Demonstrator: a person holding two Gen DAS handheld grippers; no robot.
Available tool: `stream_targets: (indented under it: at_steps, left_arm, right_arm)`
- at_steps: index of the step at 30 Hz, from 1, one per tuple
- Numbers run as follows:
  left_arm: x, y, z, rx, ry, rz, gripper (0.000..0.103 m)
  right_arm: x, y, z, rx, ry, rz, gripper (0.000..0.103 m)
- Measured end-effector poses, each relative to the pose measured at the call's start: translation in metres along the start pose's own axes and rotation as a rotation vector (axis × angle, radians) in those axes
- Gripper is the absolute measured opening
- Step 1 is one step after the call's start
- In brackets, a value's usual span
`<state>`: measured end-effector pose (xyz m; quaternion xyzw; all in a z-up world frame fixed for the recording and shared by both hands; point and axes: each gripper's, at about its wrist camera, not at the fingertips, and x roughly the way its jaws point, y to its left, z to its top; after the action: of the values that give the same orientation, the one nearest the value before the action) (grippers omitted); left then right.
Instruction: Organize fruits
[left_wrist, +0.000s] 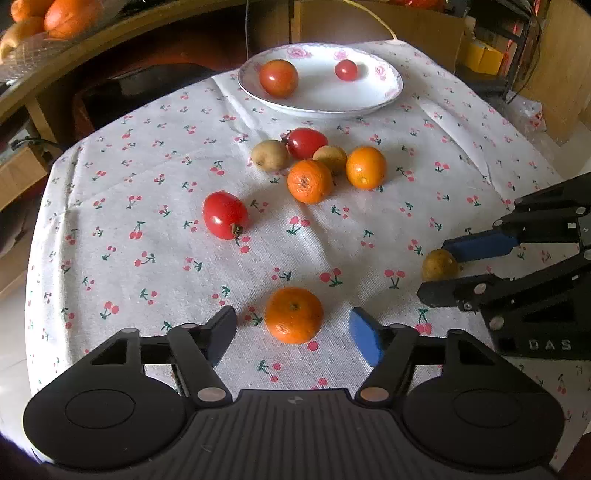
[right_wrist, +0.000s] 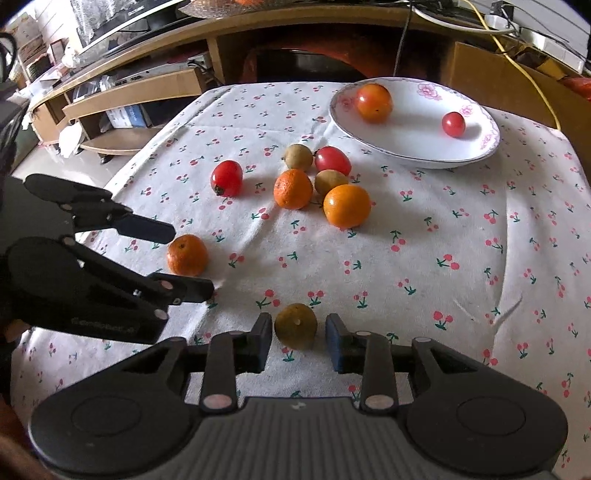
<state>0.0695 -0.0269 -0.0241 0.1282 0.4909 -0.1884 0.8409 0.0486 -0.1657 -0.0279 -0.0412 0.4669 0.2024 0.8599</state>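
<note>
My left tongs released around a dimpled orange; right tongs released beside a round brown fruit. Fruit cluster at 12 o'clock, glossy plate beyond, cherry-print cloth on worktop.

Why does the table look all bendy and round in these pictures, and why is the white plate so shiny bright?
Left wrist view: the fisheye lens bows the tablecloth edges and darkens the corners; daylight washes out the plate, and the tomatoes carry small glints. Right wrist view: the same bulge curves the shelves behind; the fruit throw soft shadows, and the brown fruit between the right gripper jaws stays sharp.
</note>
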Motion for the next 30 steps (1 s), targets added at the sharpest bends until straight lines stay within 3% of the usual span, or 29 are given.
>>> stream_targets:
  at_steps: [4, 13, 18, 22, 30]
  left_arm:
    - [0.001, -0.002, 0.0, 0.002, 0.008, -0.007, 0.08]
    - [0.001, -0.004, 0.001, 0.016, 0.016, -0.012, 0.079]
    - [-0.002, -0.01, 0.0, 0.047, -0.004, -0.029, 0.063]
    - [-0.003, -0.013, 0.001, 0.059, -0.003, -0.042, 0.053]
    - [-0.003, -0.012, 0.003, 0.053, -0.002, -0.04, 0.046]
  right_arm:
    - [0.0, 0.001, -0.001, -0.009, -0.001, 0.012, 0.051]
    - [0.0, 0.0, 0.0, 0.012, -0.008, 0.005, 0.051]
    - [0.001, 0.002, 0.0, 0.007, -0.004, -0.01, 0.05]
    - [0.001, 0.006, 0.0, -0.016, -0.006, -0.029, 0.037]
    - [0.002, 0.006, 0.002, -0.014, -0.004, -0.029, 0.037]
